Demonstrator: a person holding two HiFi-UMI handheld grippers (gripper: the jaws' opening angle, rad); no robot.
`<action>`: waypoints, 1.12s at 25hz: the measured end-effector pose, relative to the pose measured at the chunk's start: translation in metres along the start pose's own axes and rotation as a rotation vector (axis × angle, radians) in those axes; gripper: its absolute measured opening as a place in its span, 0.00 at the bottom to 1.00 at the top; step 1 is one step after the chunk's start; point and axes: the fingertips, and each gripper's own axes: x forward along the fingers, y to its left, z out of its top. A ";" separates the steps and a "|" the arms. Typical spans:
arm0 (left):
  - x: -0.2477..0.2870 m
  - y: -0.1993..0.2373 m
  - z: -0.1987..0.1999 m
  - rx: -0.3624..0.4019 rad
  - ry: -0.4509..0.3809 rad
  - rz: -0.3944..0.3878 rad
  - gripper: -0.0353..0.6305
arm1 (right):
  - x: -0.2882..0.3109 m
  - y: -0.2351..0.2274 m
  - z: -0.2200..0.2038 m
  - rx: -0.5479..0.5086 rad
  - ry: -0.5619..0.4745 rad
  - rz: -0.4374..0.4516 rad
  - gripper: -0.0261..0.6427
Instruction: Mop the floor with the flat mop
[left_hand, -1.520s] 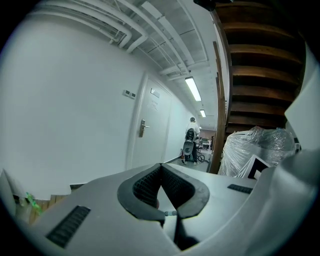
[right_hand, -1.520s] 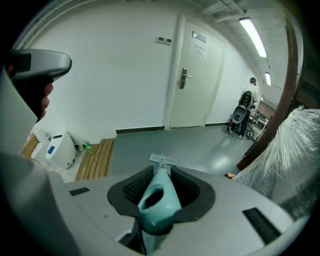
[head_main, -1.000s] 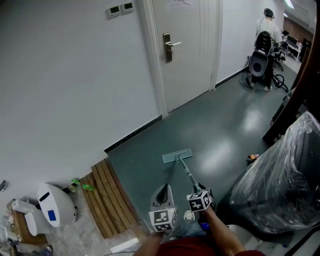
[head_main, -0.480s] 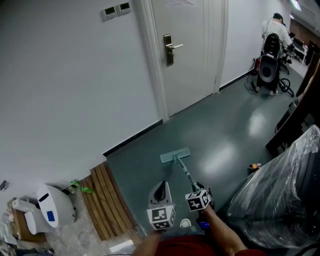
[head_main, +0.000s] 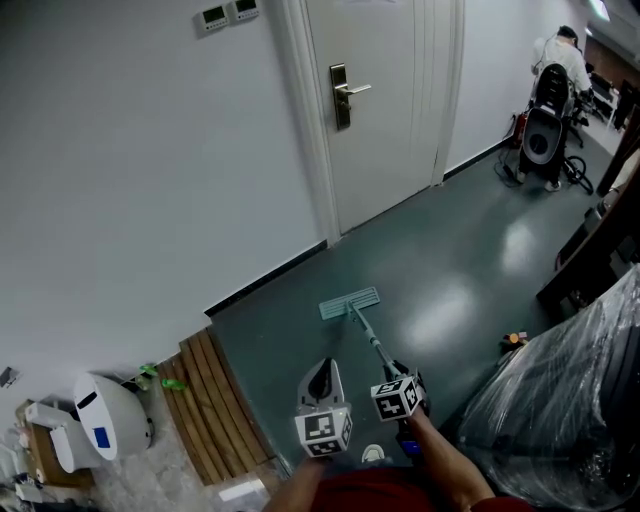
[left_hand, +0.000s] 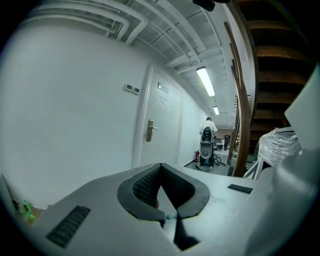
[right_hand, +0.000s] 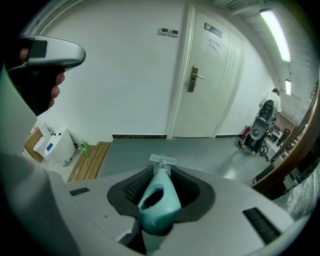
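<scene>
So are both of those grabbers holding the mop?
No, only the right gripper is clamped on the mop handle; the left gripper has its jaws closed on nothing.

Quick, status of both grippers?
Left gripper: closed, nothing in it.
Right gripper: closed on the mop handle.

White-walled corridor with a glossy grey-green floor (head_main: 450, 260)

A pale panelled door (head_main: 385, 110) with a metal lever handle (head_main: 350, 90) stands shut in the wall (head_main: 130, 170). Two small control panels (head_main: 225, 13) sit high to its left, and a dark skirting (head_main: 265, 275) runs along the foot. Wooden slats (head_main: 215, 405) lie at the floor's near-left edge, and a plastic-wrapped bulk (head_main: 570, 400) fills the right. A ceiling strip light (left_hand: 205, 81) glints off the floor. A person in white (head_main: 565, 50) stands at the far end.
</scene>
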 end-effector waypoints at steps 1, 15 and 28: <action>0.008 0.005 0.002 0.001 -0.003 0.000 0.07 | 0.006 -0.001 0.006 -0.002 0.000 -0.001 0.22; 0.106 0.104 0.033 -0.010 -0.013 -0.011 0.07 | 0.089 0.009 0.110 0.007 0.013 -0.041 0.22; 0.170 0.182 0.056 -0.043 -0.004 -0.032 0.07 | 0.148 0.027 0.187 -0.017 0.032 -0.080 0.21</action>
